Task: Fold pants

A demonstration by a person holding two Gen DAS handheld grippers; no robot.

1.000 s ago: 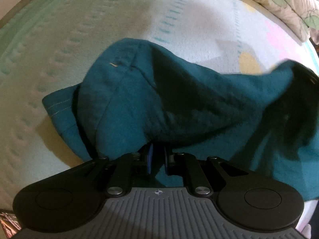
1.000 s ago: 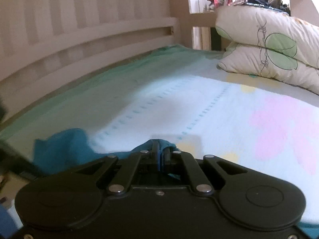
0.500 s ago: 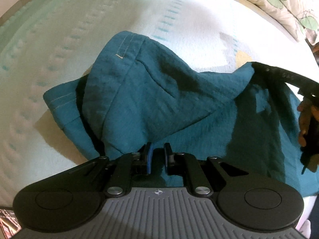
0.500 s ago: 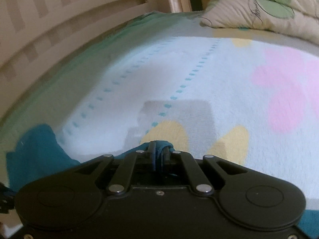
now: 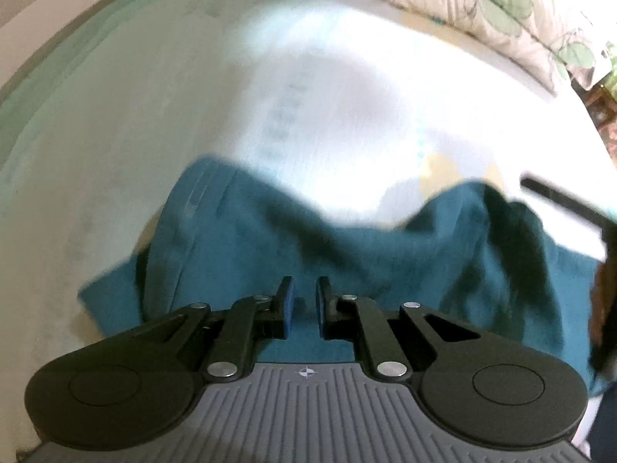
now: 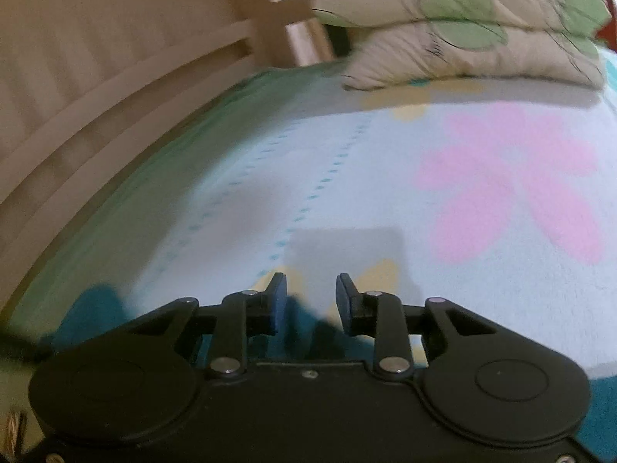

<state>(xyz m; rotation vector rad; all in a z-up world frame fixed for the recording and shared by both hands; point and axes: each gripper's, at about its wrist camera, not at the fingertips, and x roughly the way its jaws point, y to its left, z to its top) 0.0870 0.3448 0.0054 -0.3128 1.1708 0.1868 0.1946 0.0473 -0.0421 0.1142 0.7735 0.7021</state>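
Left wrist view: the crumpled teal cotton pants (image 5: 347, 254) lie in a loose heap on the pale fleece bed sheet with dashed teal lines and yellow patches (image 5: 115, 193). They spread across the lower half of the picture, directly under the black 2-finger left gripper (image 5: 304, 293). One stitched hem sticks out flat at the lower left, and a humped fold rises towards the right. The left claw's blue pads (image 5: 287, 310) are drawn almost together, with only a thin slot between them. Teal shows through that slot, but I cannot tell whether any cloth is caught there. At the far right edge a black bar of the other tool crosses above the humped fold, with part of a person's hand (image 5: 601, 301) beside it. The whole picture is blurred.

Right wrist view: the black 2-finger right gripper (image 6: 311, 289) points low across the sheet, where a large pink flower print (image 6: 513, 189) lies ahead and to the right. Its jaws are opening. A dark fold of the pants sits low between them, and neither pad presses on it. More teal cloth shows at the lower left and lower right of the tool. 2 stacked cream pillows with green leaf prints (image 6: 462, 50) rest at the far end of the bed. A beige slatted wooden bed rail (image 6: 115, 88) runs along the left side.
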